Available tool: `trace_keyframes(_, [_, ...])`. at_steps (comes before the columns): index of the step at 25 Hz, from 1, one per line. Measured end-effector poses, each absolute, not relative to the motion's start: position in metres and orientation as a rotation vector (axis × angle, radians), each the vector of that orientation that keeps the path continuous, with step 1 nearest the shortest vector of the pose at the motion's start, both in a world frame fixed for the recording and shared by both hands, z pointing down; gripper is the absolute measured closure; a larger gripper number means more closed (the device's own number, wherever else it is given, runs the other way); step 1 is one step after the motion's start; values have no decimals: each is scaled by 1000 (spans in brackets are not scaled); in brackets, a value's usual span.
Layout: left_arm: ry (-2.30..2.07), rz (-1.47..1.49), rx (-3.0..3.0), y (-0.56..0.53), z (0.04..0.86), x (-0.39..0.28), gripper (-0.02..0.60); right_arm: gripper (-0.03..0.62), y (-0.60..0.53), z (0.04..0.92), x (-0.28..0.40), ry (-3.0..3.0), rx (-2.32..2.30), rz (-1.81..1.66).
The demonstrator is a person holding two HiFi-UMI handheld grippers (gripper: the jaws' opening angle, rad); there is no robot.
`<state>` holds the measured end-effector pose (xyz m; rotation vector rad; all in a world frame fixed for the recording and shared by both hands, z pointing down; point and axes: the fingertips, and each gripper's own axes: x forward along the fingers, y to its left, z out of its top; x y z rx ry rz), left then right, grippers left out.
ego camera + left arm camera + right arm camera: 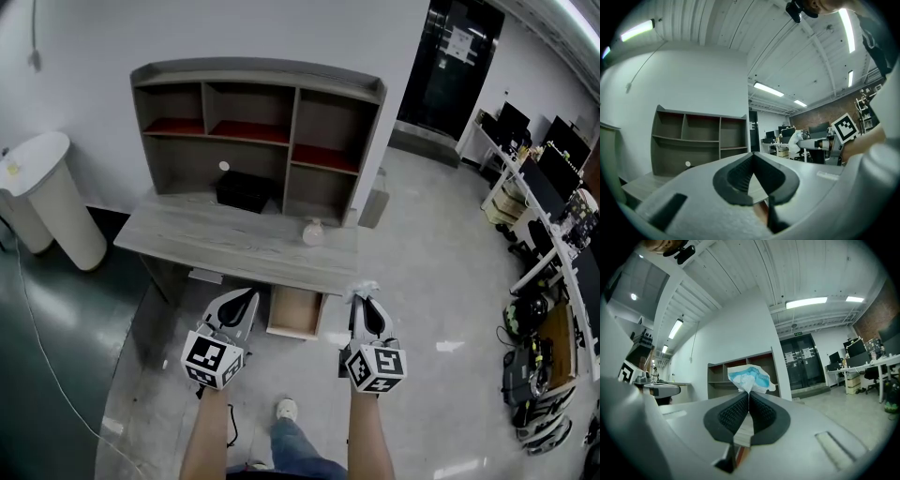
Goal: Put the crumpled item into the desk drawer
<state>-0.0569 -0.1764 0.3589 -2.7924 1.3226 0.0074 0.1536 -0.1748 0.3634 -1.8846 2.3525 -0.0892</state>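
Observation:
My right gripper (pixel 365 300) is shut on the crumpled white-and-blue item (pixel 749 378), which sticks out past the jaw tips. In the head view that item (pixel 363 288) hangs in front of the desk (pixel 234 244), just right of the open wooden drawer (pixel 295 315). In the right gripper view, the gripper (pixel 749 394) points toward the shelf unit (pixel 736 376). To the drawer's left, my left gripper (pixel 247 296) is shut with nothing in it; its jaws (pixel 753 156) meet at the tips.
A grey shelf unit (pixel 258 131) stands on the desk, with a black box (pixel 246 190) and a small white crumpled thing (pixel 313 232) on the desktop. A white bin (pixel 52 197) stands at the left. Office desks with monitors (pixel 553 187) line the right.

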Motion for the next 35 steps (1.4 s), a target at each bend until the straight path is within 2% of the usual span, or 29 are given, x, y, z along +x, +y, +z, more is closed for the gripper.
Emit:
trace_keyframes(11, [1373, -13, -2782, -283, 363, -34, 592, 579, -296, 363, 164, 2412, -1821, -102])
trace_keyframes(21, [1372, -87, -2854, -329, 395, -34, 592, 579, -338, 401, 147, 2457, -1842, -213])
trace_keyframes(27, [1396, -184, -2936, -326, 453, -32, 592, 579, -328, 480, 134, 2516, -1865, -411])
trace_keyframes(35, [1397, -338, -3095, -308, 573, -13, 592, 579, -302, 626, 113, 2669, -1914, -704])
